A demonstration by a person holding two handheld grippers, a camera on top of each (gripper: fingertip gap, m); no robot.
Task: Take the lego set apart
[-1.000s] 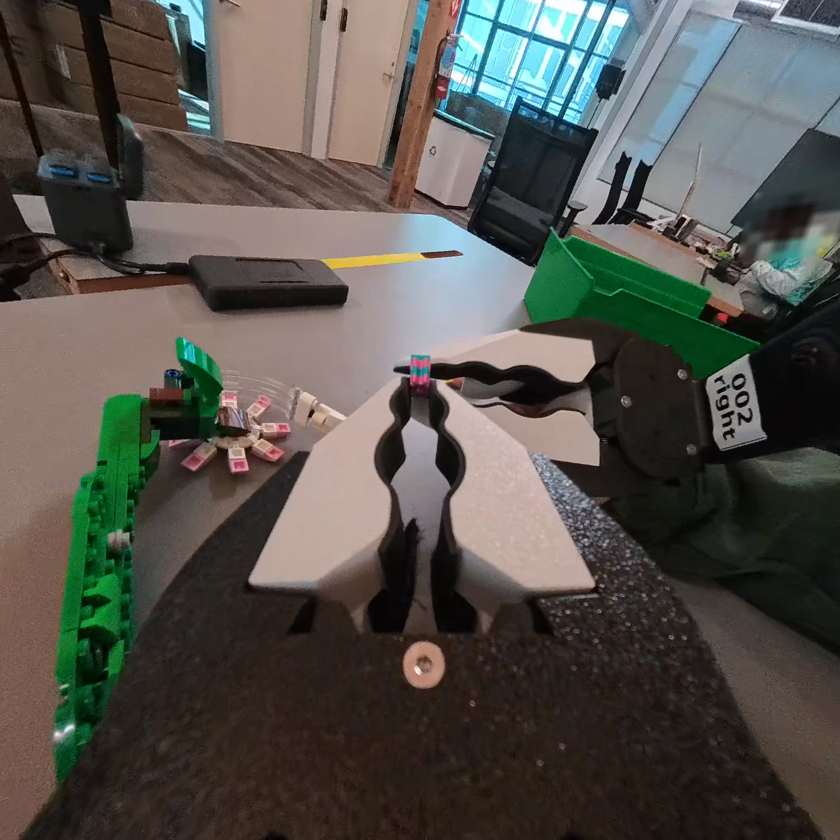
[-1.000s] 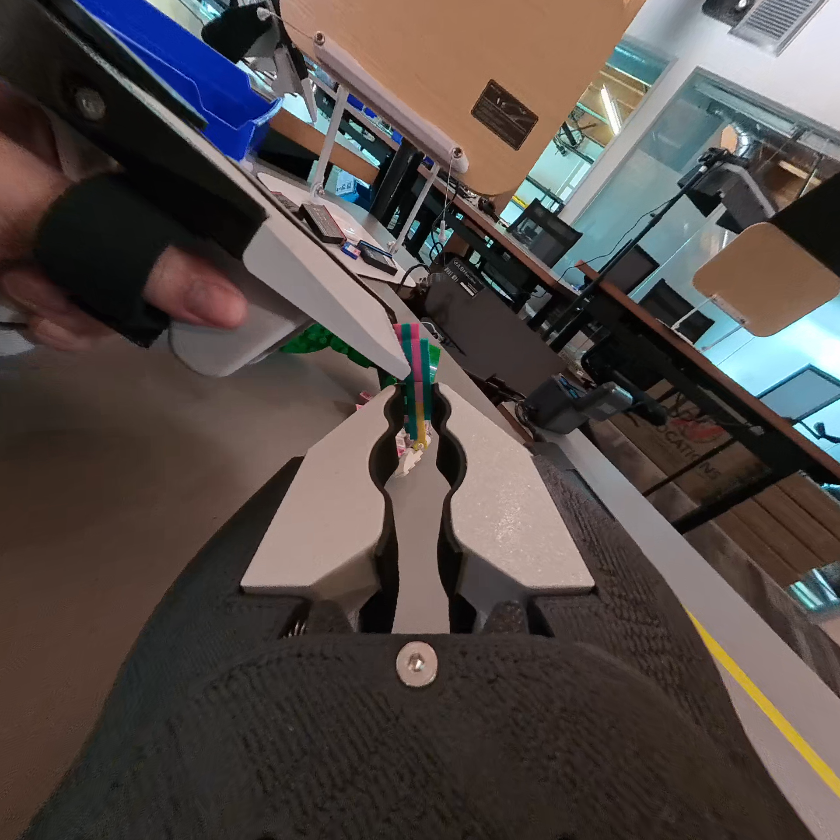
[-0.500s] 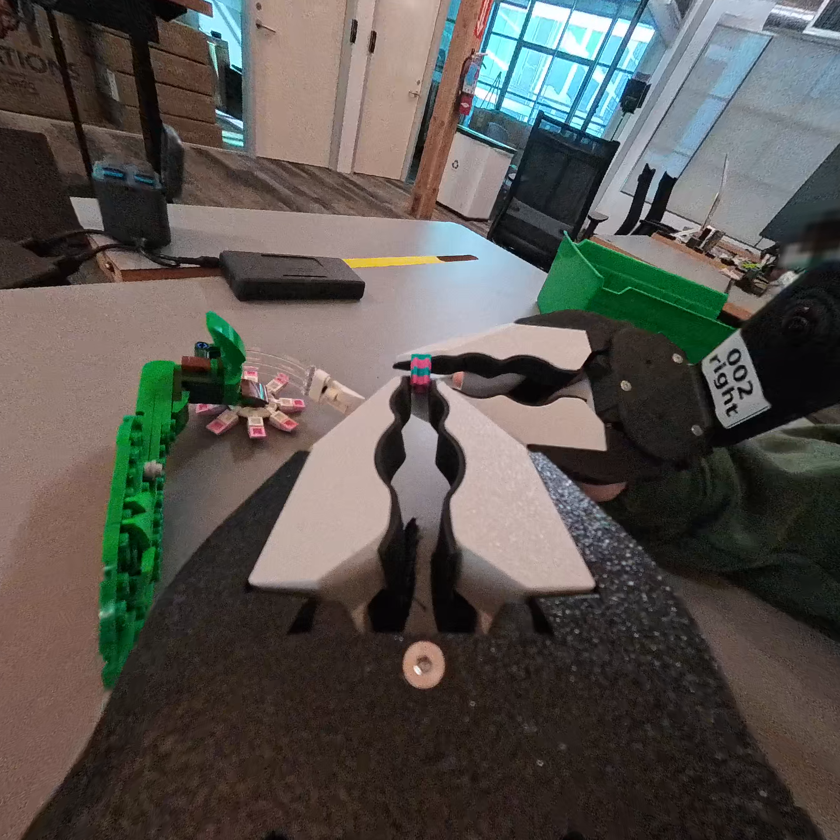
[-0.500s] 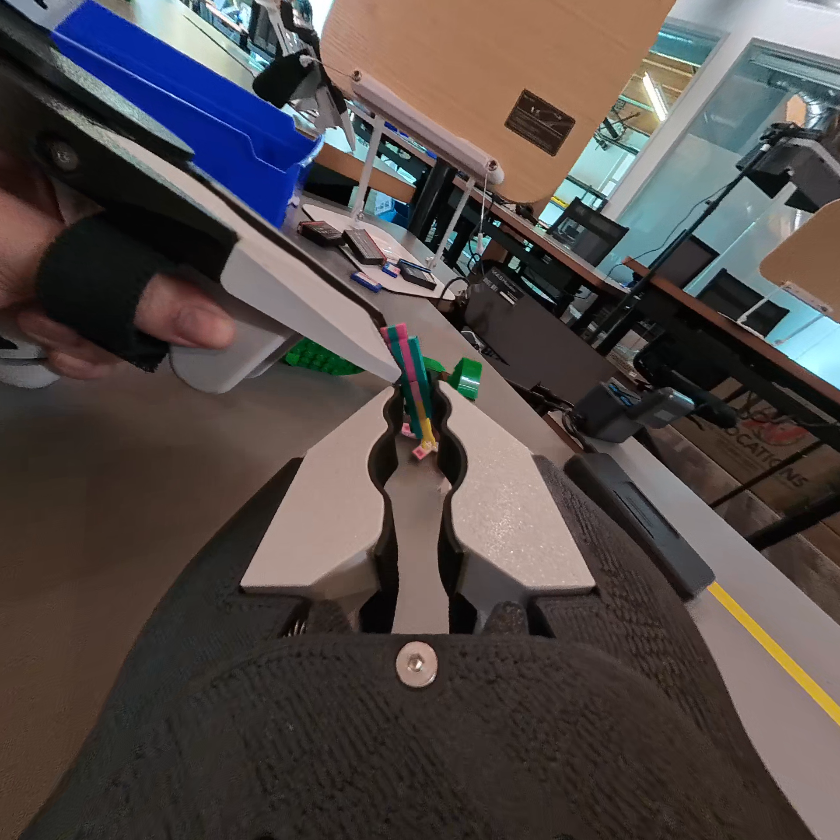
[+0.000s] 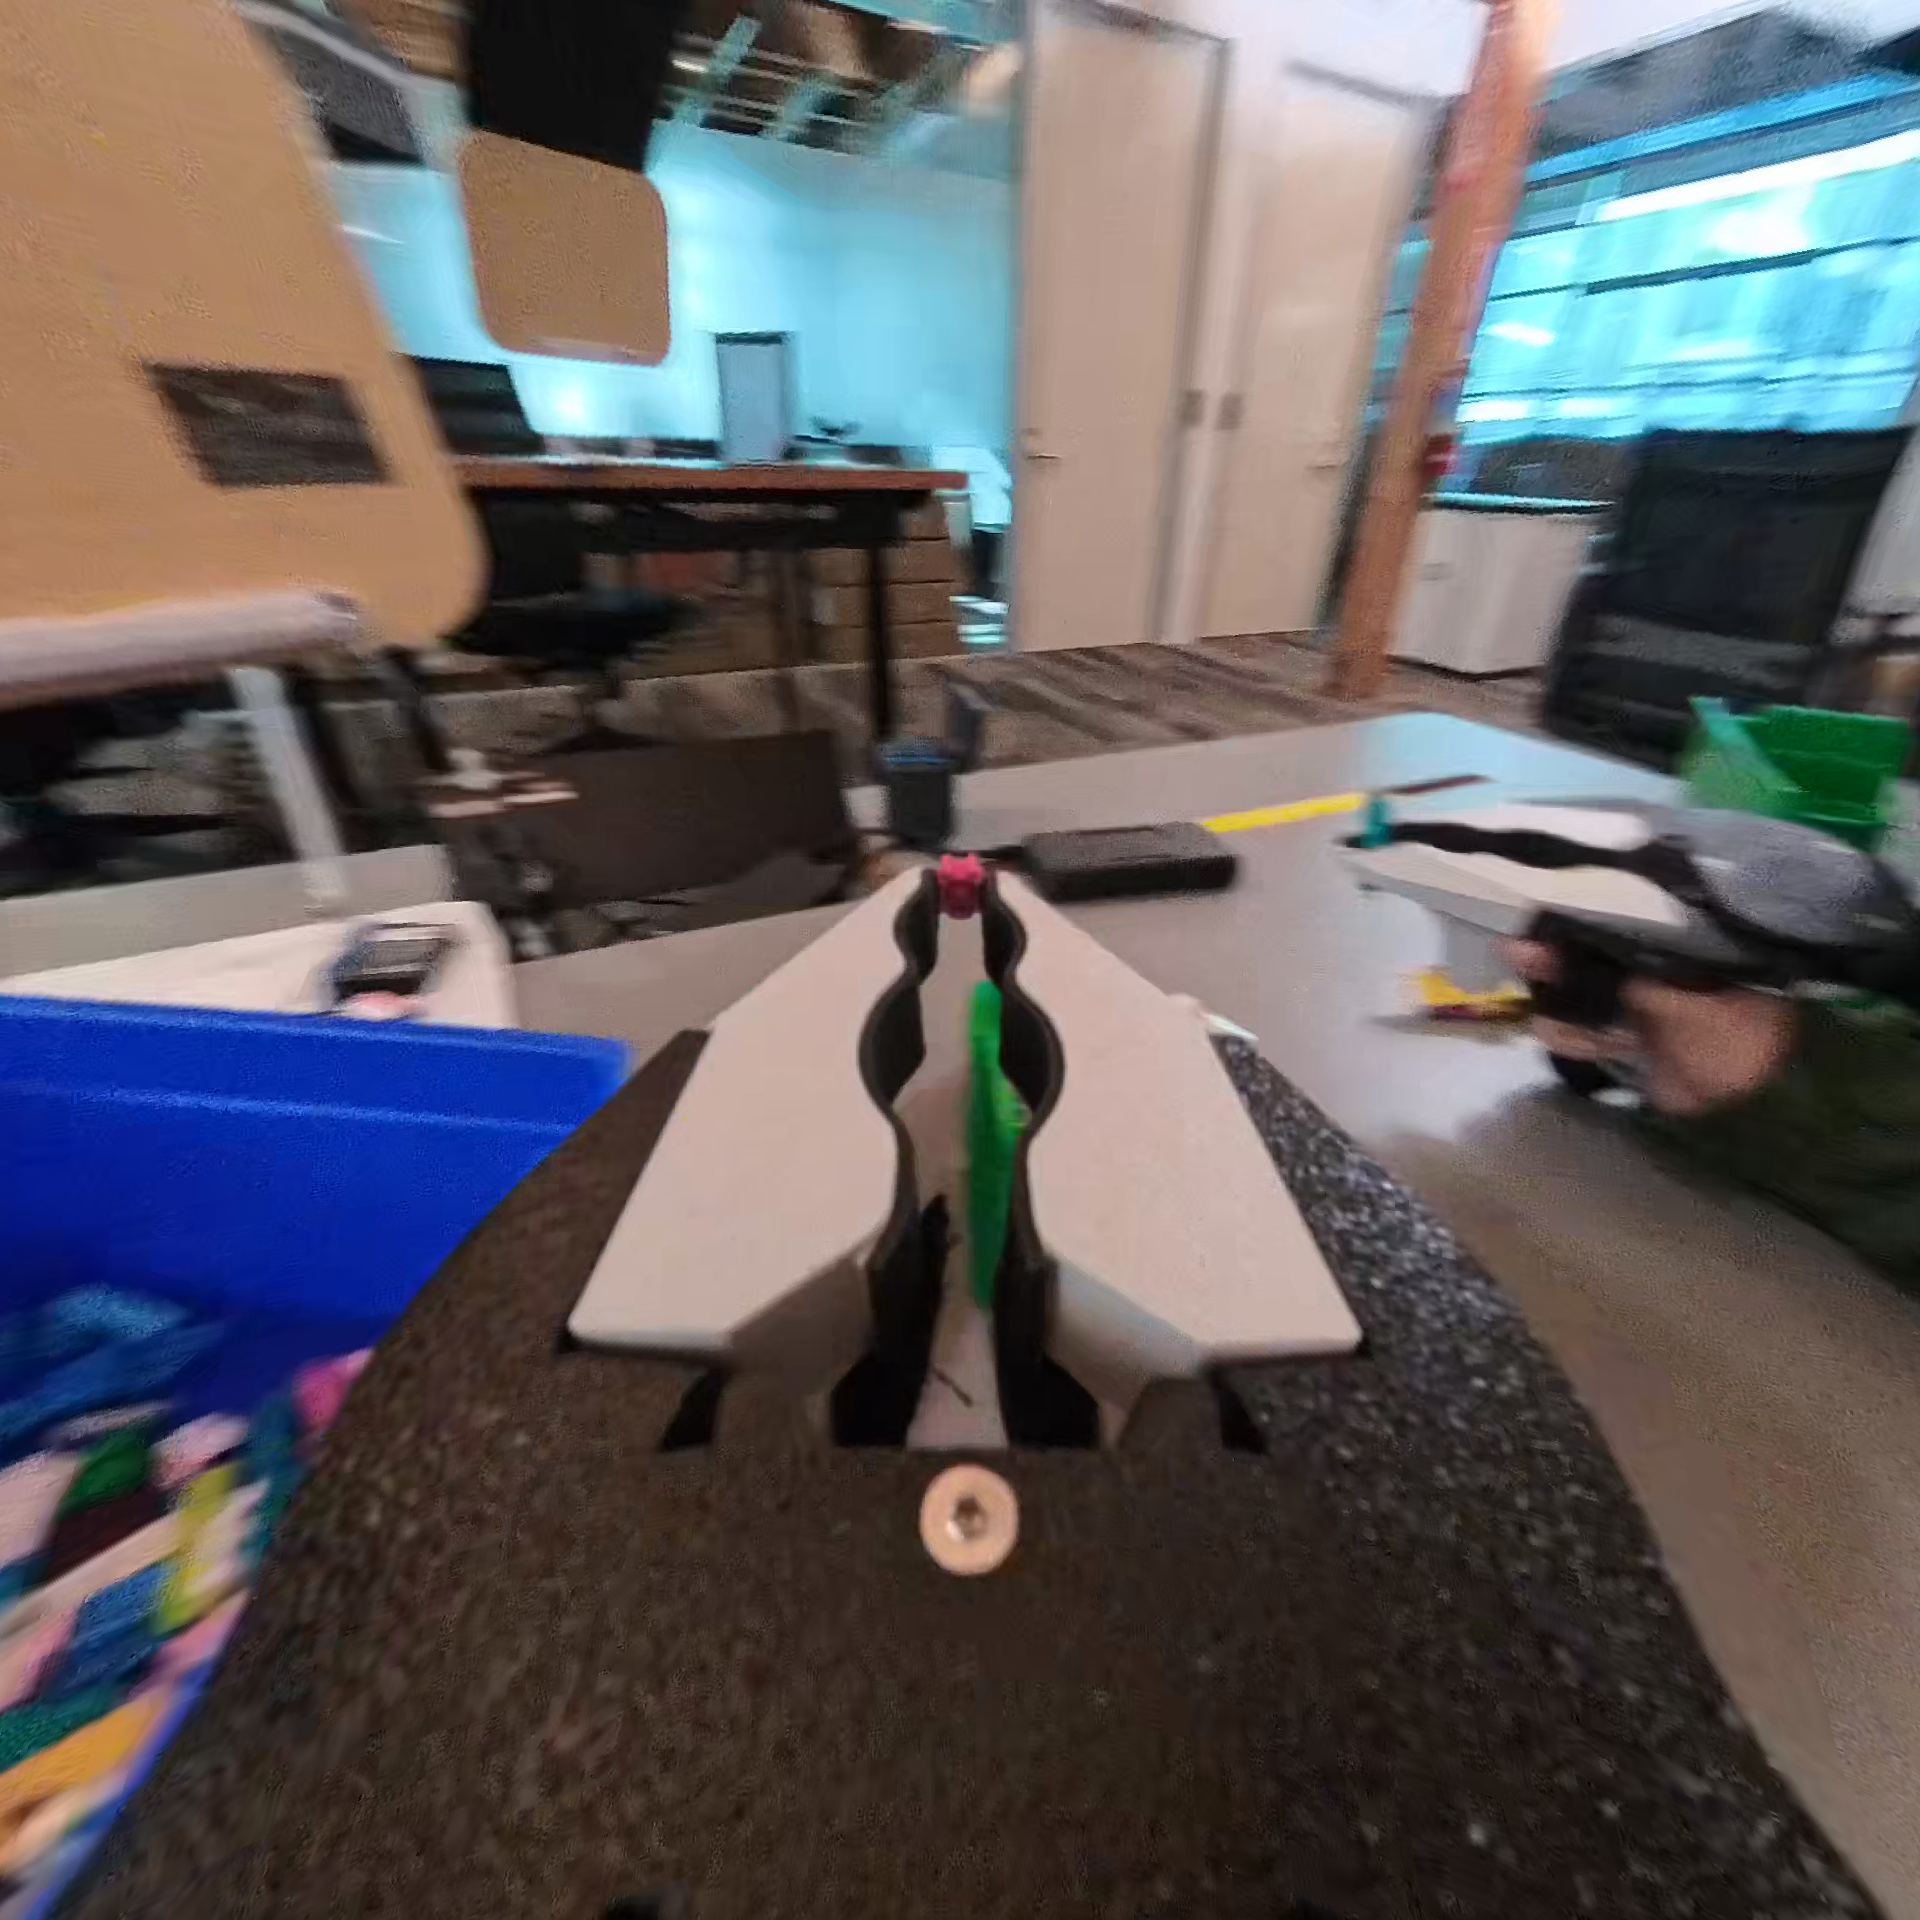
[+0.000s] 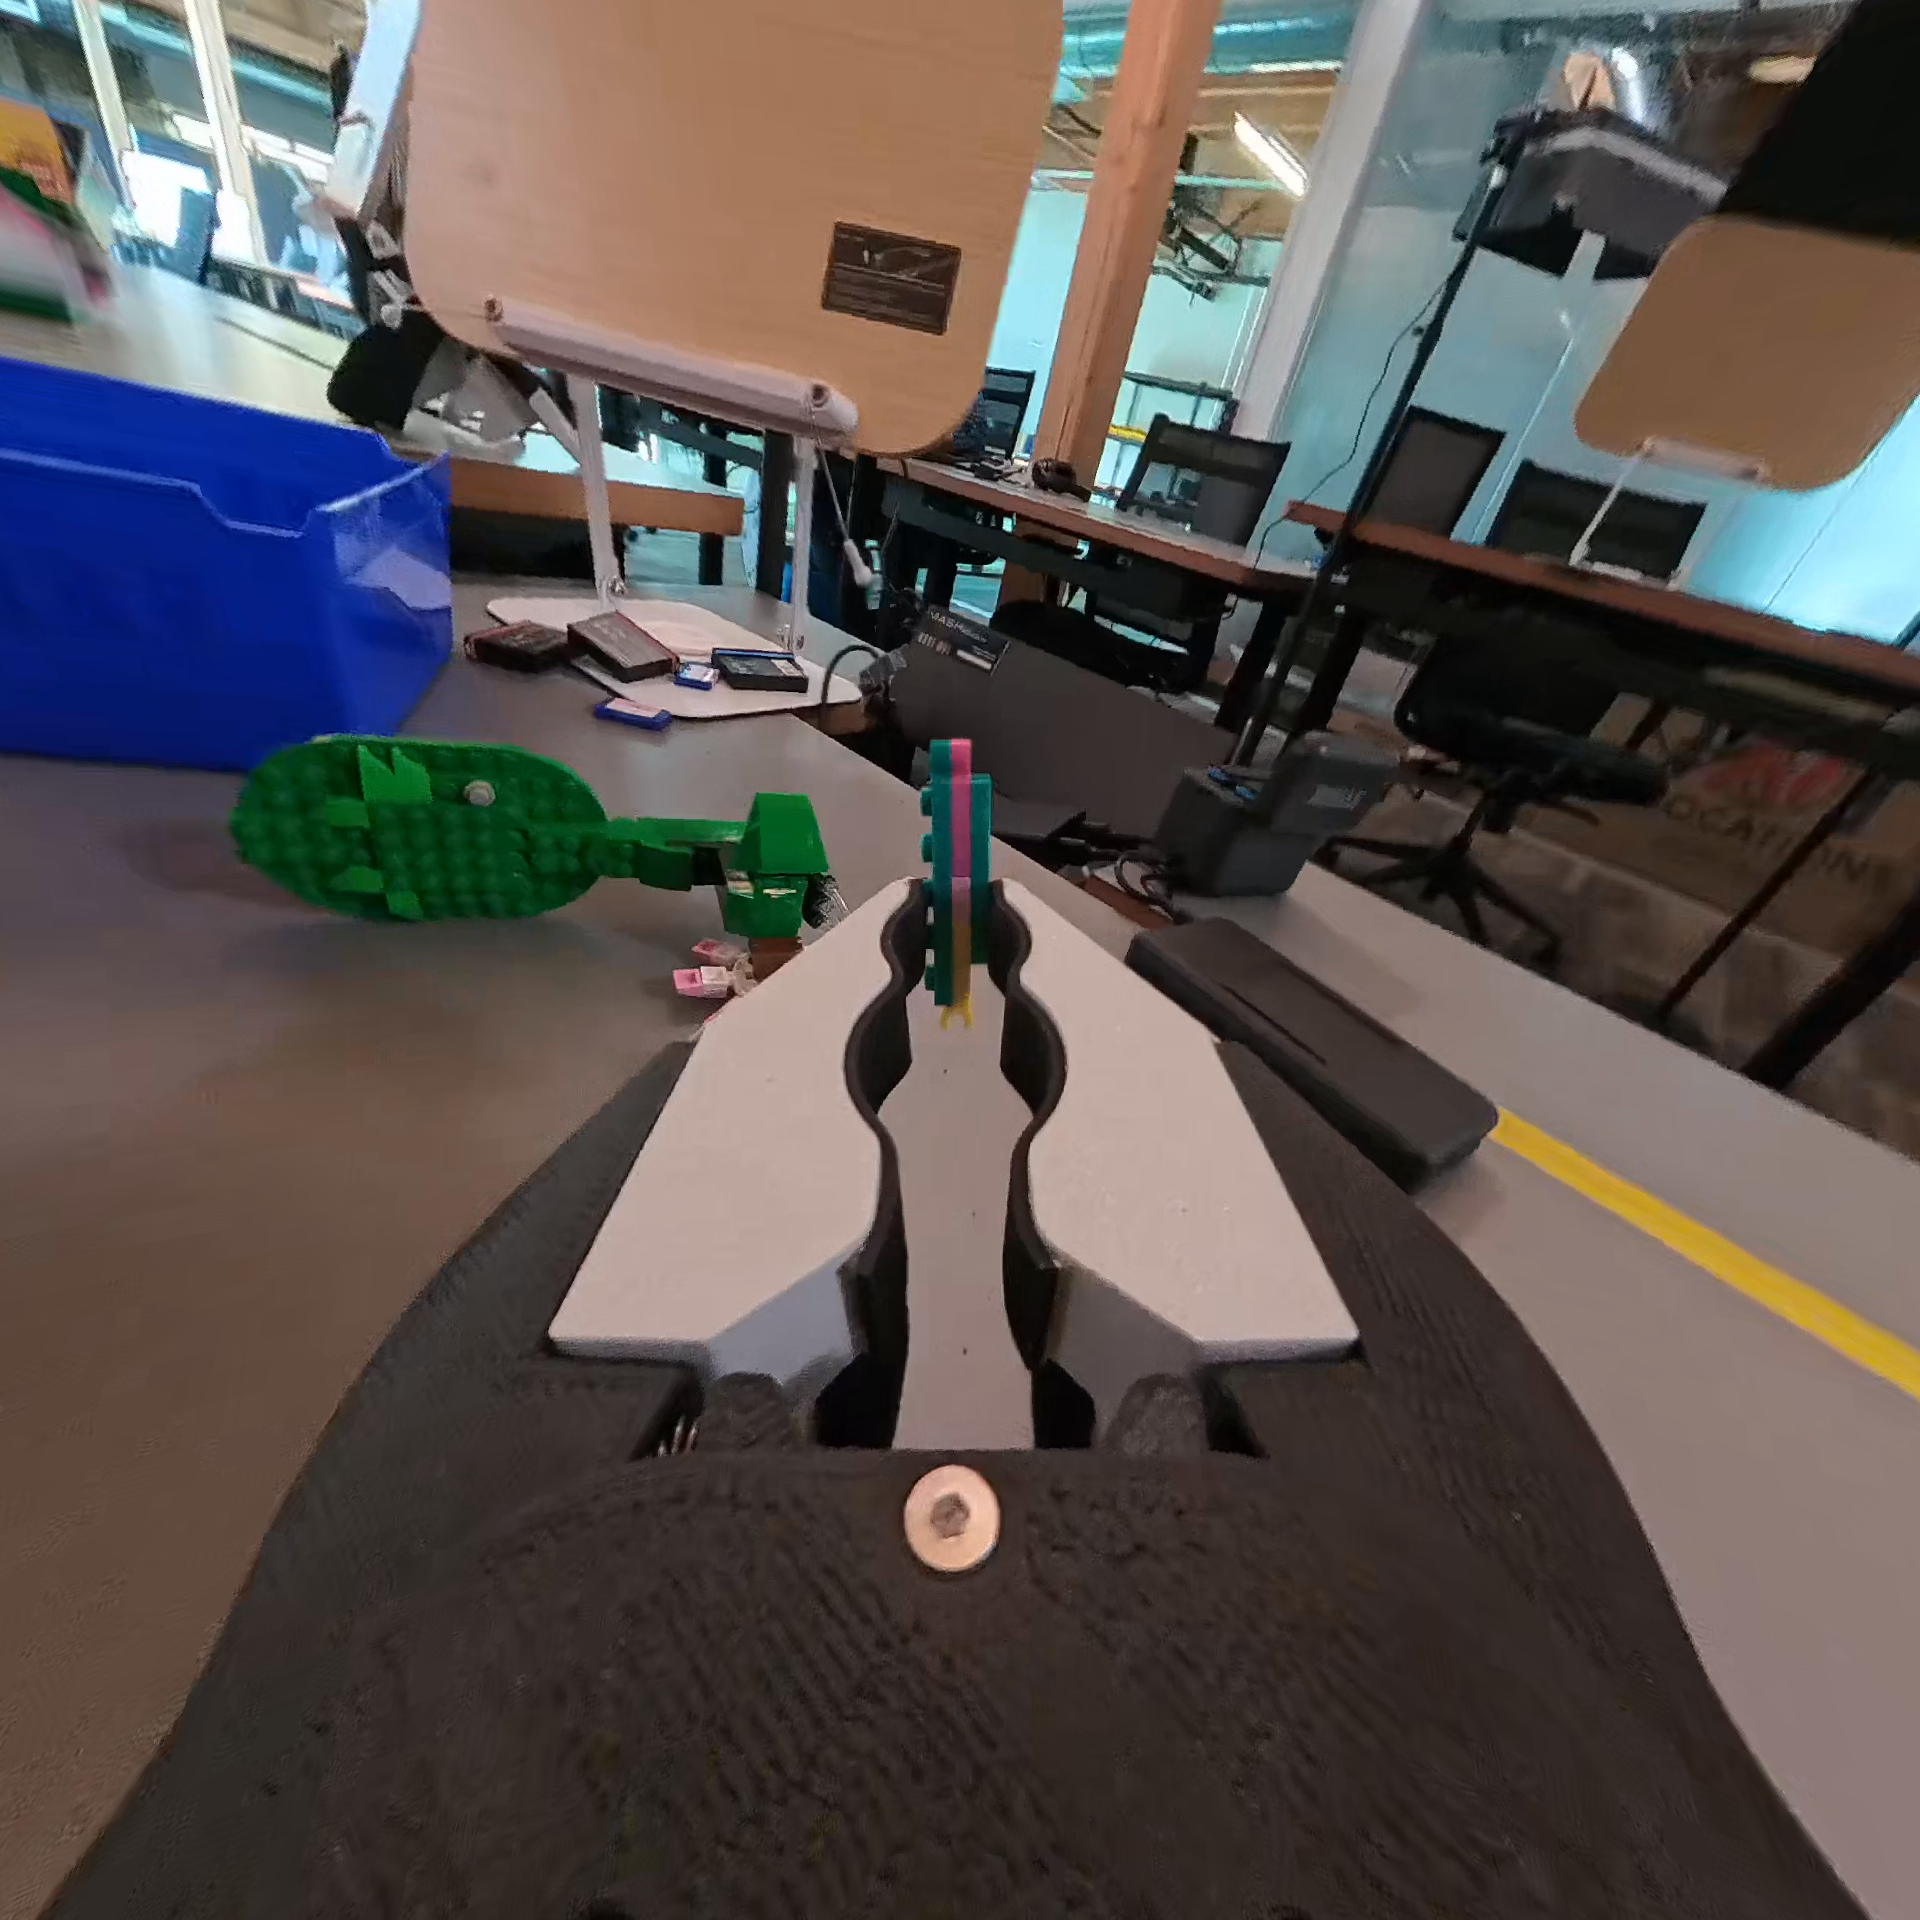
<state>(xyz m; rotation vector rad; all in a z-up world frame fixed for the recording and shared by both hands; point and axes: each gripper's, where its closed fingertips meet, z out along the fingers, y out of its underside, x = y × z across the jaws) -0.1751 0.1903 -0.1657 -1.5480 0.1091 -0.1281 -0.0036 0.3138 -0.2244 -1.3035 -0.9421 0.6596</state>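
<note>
My left gripper (image 5: 960, 894) is shut on a small pink lego piece (image 5: 958, 888) at its tips, held in the air beside the blue bin (image 5: 260, 1122). The view is blurred. My right gripper (image 6: 958, 914) is shut on a stack of teal and pink plates (image 6: 952, 842) with a yellow bit at its lower end; the stack stands up past the tips. It also shows in the left wrist view (image 5: 1382, 831), far right. The green lego model (image 6: 436, 826) lies on the table left of my right gripper, with small pink pieces (image 6: 707, 971) by its stem end.
The blue bin (image 6: 208, 582) holds several loose bricks (image 5: 114, 1507). A green bin (image 5: 1797, 769) stands at the far right. A black flat case (image 6: 1309, 1029) and a yellow tape line (image 6: 1704, 1257) lie on the grey table. A wooden panel on a stand (image 6: 717, 208) is behind. There is about 20 centimetres between the tips of the two grippers.
The two grippers have pulled apart. My left gripper has swung left to the blue bin with a pink piece. My right gripper keeps the rest of the stack.
</note>
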